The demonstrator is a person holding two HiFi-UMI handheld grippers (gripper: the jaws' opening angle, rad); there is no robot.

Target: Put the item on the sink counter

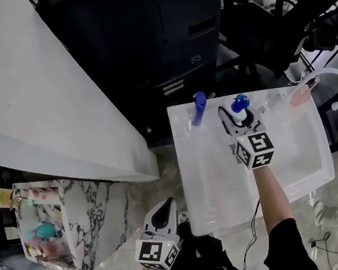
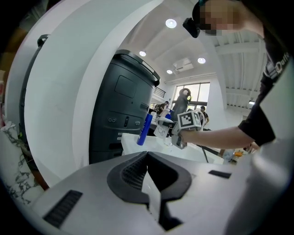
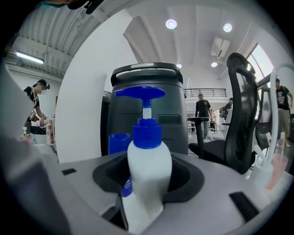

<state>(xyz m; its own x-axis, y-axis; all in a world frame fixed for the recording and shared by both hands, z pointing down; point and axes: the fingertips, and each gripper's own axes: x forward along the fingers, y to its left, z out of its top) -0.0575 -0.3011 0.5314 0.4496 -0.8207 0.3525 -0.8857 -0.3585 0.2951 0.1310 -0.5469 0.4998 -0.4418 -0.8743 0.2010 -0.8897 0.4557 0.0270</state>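
A white pump bottle with a blue pump head stands upright between the jaws of my right gripper, which is shut on its body. The bottle hangs over the far edge of a white table. In the left gripper view the same bottle shows small, ahead of me. My left gripper is low at the left, off the table, jaws shut with nothing between them. The marble sink counter is at the lower left, its basin holding several toiletries.
A tall blue bottle stands on the table's far left edge, close to the held bottle. A pink item lies at the far right. A black office machine is behind the table, a white curved wall to the left and office chairs at the upper right.
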